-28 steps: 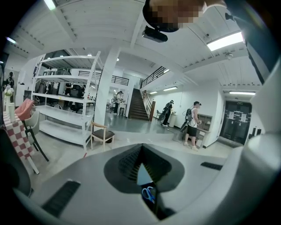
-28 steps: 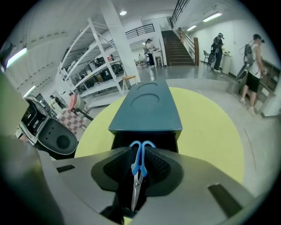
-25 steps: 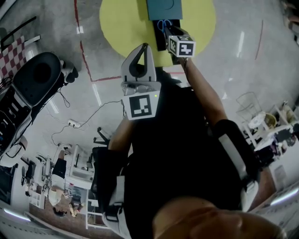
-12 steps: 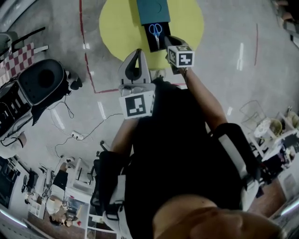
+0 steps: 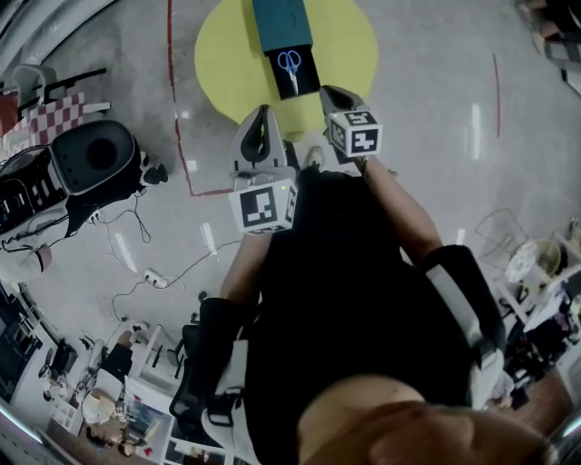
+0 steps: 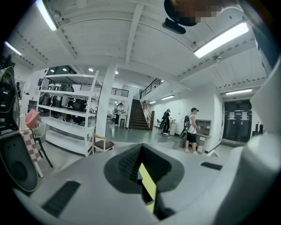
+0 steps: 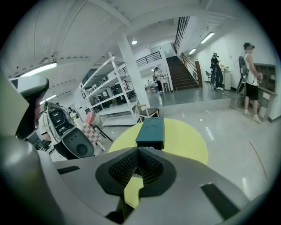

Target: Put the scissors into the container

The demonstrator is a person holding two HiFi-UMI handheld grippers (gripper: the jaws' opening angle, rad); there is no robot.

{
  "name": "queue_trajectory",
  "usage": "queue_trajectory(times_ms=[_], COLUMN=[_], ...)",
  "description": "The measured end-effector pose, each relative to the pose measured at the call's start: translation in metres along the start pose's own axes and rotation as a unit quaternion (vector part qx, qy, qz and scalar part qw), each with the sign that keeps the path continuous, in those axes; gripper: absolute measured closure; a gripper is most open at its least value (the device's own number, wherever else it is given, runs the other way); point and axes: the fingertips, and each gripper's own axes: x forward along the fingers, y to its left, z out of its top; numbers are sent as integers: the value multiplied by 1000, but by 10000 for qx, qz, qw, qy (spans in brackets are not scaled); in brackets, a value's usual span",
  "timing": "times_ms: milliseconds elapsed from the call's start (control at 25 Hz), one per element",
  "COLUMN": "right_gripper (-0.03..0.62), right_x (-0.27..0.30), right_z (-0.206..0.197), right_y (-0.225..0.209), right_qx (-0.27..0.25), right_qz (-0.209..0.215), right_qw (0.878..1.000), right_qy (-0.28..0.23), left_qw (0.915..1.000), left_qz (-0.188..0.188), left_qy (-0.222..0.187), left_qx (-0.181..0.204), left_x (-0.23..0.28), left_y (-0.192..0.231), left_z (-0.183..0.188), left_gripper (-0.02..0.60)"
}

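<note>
Blue-handled scissors (image 5: 290, 67) lie inside a black open container (image 5: 302, 80) on a round yellow table (image 5: 227, 64). A teal box (image 5: 281, 22) adjoins the container's far end; it also shows in the right gripper view (image 7: 150, 130). My right gripper (image 5: 328, 91) hovers just short of the container's near end, jaws shut and empty. At about the same height, my left gripper (image 5: 263, 111) is at the table's near edge, to the left of the container, and it is also shut and empty. Both are apart from the scissors.
A black rounded case (image 5: 91, 159) stands on the floor at the left, with cables and a power strip (image 5: 154, 278) nearby. Red tape (image 5: 174, 109) runs along the floor beside the table. White shelving (image 6: 66, 114) and several people (image 6: 192, 129) stand far off.
Both grippers have drawn back from the table towards me. The right gripper, which was over the container's near end by the scissors, is now clear of it, leaving the scissors fully uncovered.
</note>
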Motion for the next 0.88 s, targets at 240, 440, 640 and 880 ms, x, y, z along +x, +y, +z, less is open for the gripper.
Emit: queue_trajectory(times_ms=[240, 440, 640, 880], right_gripper=[593, 594, 593, 593], right_x=[-60, -100, -131, -150], right_z=[18, 38, 53, 67], right_y=[15, 31, 41, 59], right_qx=[-81, -19, 65, -34], right_qz=[161, 242, 278, 231], right_qw=[9981, 9942, 9903, 9862], right_qy=[-590, -1050, -1360, -1641], left_qw=[10000, 9999, 9997, 9996], left_qz=[48, -23, -120, -204], left_qy=[-2, -83, -88, -104], left_qx=[27, 122, 178, 180], left_x=[-28, -36, -37, -39], left_y=[-14, -15, -13, -2], left_z=[-1, 7, 9, 9], left_gripper=[583, 583, 583, 583])
